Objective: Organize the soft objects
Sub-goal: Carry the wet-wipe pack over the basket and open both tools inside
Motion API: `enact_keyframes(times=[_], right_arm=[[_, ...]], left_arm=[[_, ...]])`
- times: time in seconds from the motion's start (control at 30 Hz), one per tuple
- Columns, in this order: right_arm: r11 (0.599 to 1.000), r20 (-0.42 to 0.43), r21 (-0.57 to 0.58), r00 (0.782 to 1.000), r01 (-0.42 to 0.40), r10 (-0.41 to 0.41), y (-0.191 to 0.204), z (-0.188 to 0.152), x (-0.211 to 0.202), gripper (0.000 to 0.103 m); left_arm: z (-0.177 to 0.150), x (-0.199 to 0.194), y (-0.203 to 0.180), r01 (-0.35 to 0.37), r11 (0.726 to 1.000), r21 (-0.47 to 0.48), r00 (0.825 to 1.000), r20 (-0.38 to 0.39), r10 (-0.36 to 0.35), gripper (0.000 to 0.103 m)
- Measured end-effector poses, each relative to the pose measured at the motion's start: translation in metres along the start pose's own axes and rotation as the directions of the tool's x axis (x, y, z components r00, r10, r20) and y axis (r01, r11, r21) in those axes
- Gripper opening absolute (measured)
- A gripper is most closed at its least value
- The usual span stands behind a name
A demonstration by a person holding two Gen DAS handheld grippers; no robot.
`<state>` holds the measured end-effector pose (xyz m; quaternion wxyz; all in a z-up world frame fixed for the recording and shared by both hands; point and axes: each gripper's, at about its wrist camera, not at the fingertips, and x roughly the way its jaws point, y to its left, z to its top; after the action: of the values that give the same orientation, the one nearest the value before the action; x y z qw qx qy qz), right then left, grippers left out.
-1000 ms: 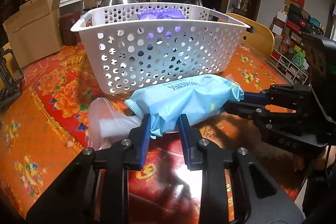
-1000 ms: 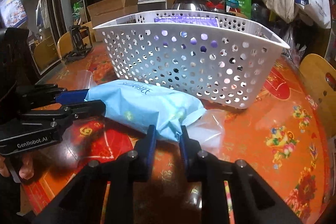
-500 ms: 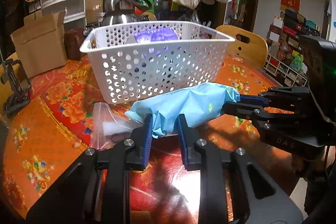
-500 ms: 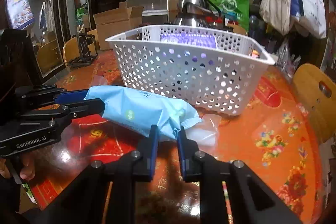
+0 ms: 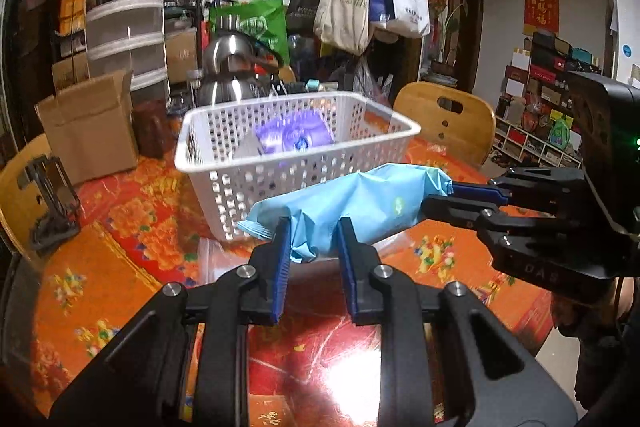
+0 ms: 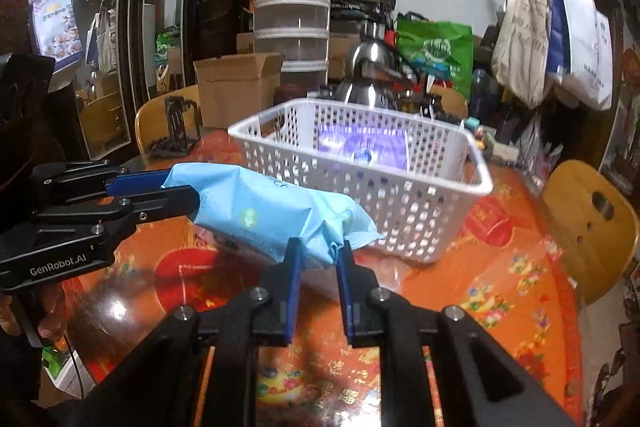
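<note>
- While one purple soft pack (image 5: 298,139) already lies inside the white perforated plastic basket (image 5: 296,187) at frame centre, the light-blue soft wipes pack (image 5: 352,207) isn't in yet, so I'd judge the job approx. half done.
- Blue pack hangs mid-frame, clear of the red-and-orange floral tablecloth (image 5: 120,227), in front of & partly overlapping the basket's near wall.
- Left gripper (image 5: 314,247): fingers narrowed, pinching the pack's crumpled end.
- Right gripper (image 6: 318,257): same, nipped onto the other end (seen at right edge of left view).
- Vs 1 s ago: pack is higher, basket sits lower & smaller in frame, its interior now visible.
- Left to do: carry over the rim, lower, let go.
- Clear plastic bag (image 5: 224,259) lies on the cloth below.
</note>
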<state>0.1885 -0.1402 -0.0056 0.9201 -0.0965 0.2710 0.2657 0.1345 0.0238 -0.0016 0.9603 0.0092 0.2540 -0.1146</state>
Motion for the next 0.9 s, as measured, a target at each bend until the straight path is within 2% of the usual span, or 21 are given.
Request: enact_keyframes(times=[0.27, 0.5, 0.67, 0.9], right_arm=[[0.999, 0.071, -0.028, 0.997, 0.023, -0.021, 0.002, 0.037, -0.029, 0.015], [0.999, 0.114, -0.029, 0.993, 0.036, -0.032, -0.008, 0.075, -0.039, 0.015], [0.999, 0.118, -0.011, 0.993, 0.032, -0.03, -0.031, 0.111, -0.022, 0.015], [0.998, 0.086, 0.007, 0.995, 0.057, -0.057, -0.063, 0.142, 0.03, 0.015]], left_arm=[[0.046, -0.035, -0.007, -0.017, 0.999, 0.034, 0.997, 0.081, 0.014, 0.021], [0.093, -0.044, -0.009, -0.032, 0.997, 0.074, 0.991, 0.131, 0.022, 0.021], [0.137, -0.018, 0.002, -0.029, 0.997, 0.074, 0.992, 0.121, 0.02, 0.021], [0.177, 0.053, 0.027, -0.019, 0.999, 0.05, 0.998, 0.057, 0.016, 0.021]])
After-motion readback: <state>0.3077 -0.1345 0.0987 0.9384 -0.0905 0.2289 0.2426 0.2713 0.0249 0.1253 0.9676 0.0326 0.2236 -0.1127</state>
